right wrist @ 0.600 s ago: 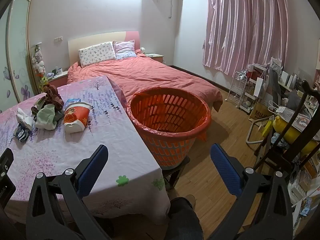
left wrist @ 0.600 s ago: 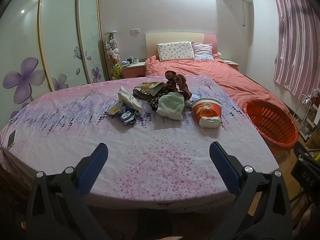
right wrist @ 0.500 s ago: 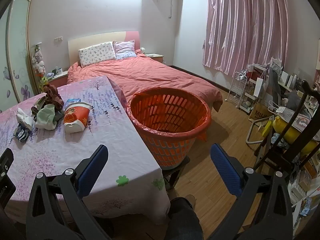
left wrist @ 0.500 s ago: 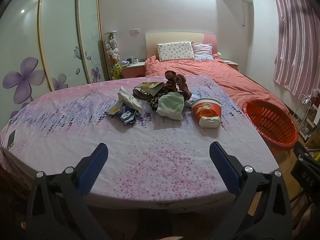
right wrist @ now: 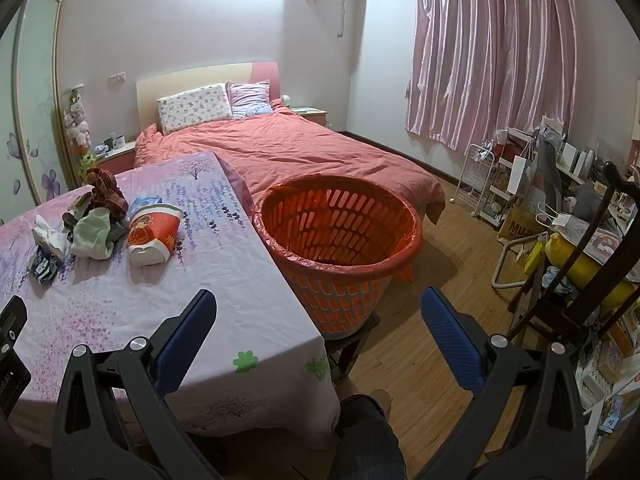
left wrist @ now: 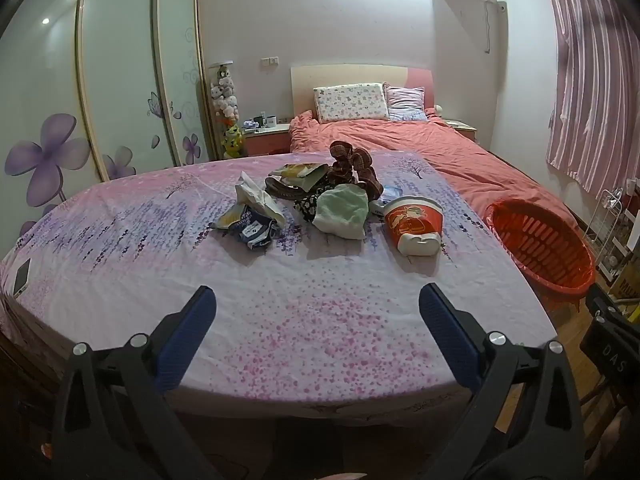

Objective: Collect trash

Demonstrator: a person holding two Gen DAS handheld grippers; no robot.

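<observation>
The trash pile (left wrist: 320,196) sits mid-bench (left wrist: 120,248); its items overlap, so the dark pieces under the green cloth (left wrist: 342,210) are hard to make out. Just right of the pile, the red paper cup (left wrist: 414,220) lies on its side, long axis running front to back, mouth away from the camera. The orange basket (right wrist: 340,248), partly cut off by the bench edge in the left view, stands right of the bench. Left tongs (left wrist: 316,312) and right tongs (right wrist: 318,312) both gape wide, holding nothing.
</observation>
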